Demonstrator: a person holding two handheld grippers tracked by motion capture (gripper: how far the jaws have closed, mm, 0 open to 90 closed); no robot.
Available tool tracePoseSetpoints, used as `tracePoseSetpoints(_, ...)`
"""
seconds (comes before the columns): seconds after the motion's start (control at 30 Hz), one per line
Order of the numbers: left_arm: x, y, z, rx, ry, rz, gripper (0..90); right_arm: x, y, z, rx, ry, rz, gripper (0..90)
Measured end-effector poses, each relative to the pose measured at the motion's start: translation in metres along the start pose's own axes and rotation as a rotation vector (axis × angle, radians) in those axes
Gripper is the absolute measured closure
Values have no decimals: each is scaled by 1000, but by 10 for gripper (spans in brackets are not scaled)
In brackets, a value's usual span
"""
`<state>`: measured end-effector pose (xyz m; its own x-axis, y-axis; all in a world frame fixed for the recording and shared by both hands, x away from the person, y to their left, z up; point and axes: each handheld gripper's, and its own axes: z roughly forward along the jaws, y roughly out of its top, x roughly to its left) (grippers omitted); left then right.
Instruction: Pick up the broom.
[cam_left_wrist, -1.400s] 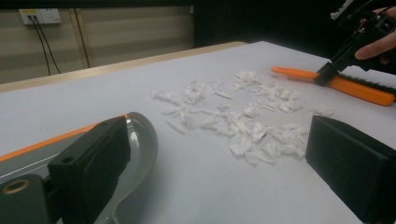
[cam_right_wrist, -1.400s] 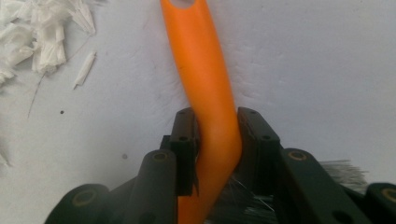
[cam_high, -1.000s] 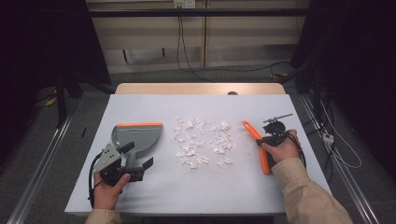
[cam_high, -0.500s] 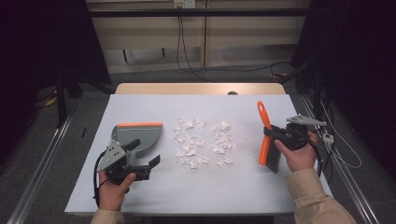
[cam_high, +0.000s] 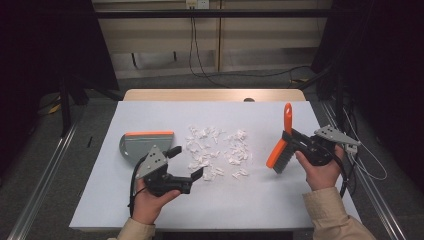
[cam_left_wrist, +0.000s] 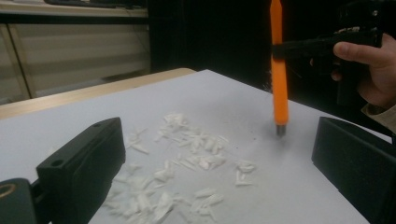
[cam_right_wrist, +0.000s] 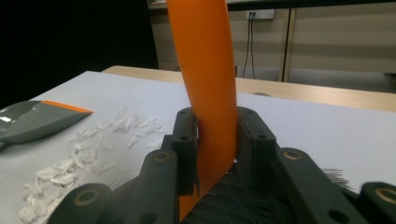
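While the right tool (cam_high: 292, 139) holds the orange brush (cam_high: 281, 149) tight, the high view shows what is new. A second ago the brush lay low and flat by the right hand. Now it stands up on end, with its dark bristles near the white worktop (cam_high: 100, 210) and its handle pointing up. The left tool (cam_high: 186, 162) was beside the grey dustpan (cam_high: 142, 145). Now it is nearer the middle, close to the pile of white paper scraps (cam_high: 215, 152). Its jaws have just been opening, and nothing is between them. I think the sweeping is about to start. The brush looks ready, but no tool holds the dustpan yet, so the scraps have nowhere to go.

From the left tool view, the two black jaws stand wide apart with the paper scraps (cam_left_wrist: 187, 158) on the worktop between them and a little past them. This view shows the brush (cam_left_wrist: 278, 74) from the side. Its tip looks very close to the worktop, just past the pile. I cannot tell if it touches.

From the right tool view, the grip is plain. The two jaws press on both sides of the orange handle (cam_right_wrist: 208, 79), and the bristles sit low behind them. The dustpan (cam_right_wrist: 37, 119) lies flat at the far left, past the scraps (cam_right_wrist: 84, 154).
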<state>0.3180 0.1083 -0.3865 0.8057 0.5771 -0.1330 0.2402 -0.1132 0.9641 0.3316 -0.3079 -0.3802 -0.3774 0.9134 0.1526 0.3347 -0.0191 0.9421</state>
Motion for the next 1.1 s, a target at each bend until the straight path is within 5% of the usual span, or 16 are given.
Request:
tracePoseSetpoints(0.27, -16, 5, 40, 30, -106, 16, 113, 22, 13, 10, -18, 43, -29, 711)
tracePoseSetpoints(0.5, -28, 3, 79, 128, -151, 18, 198, 47, 18, 25, -9, 92, -62, 710)
tracePoseSetpoints(0.6, -29, 2, 90, 143, -168, -13, 240, 57, 21, 31, -3, 107, -79, 711)
tracePoseSetpoints(0.77, -26, 0, 96, 173, -162, -80, 327, 73, 27, 38, -3, 134, -100, 710)
tracePoseSetpoints(1.03, -20, -5, 96, 196, -126, -101, 463, 96, 29, 48, 6, 188, -106, 710)
tracePoseSetpoints(1.07, -19, -5, 95, 200, -121, -97, 504, 99, 30, 49, 5, 192, -106, 710)
tracePoseSetpoints(1.1, -18, -6, 94, 194, -124, -105, 650, 104, 31, 49, 4, 197, -113, 710)
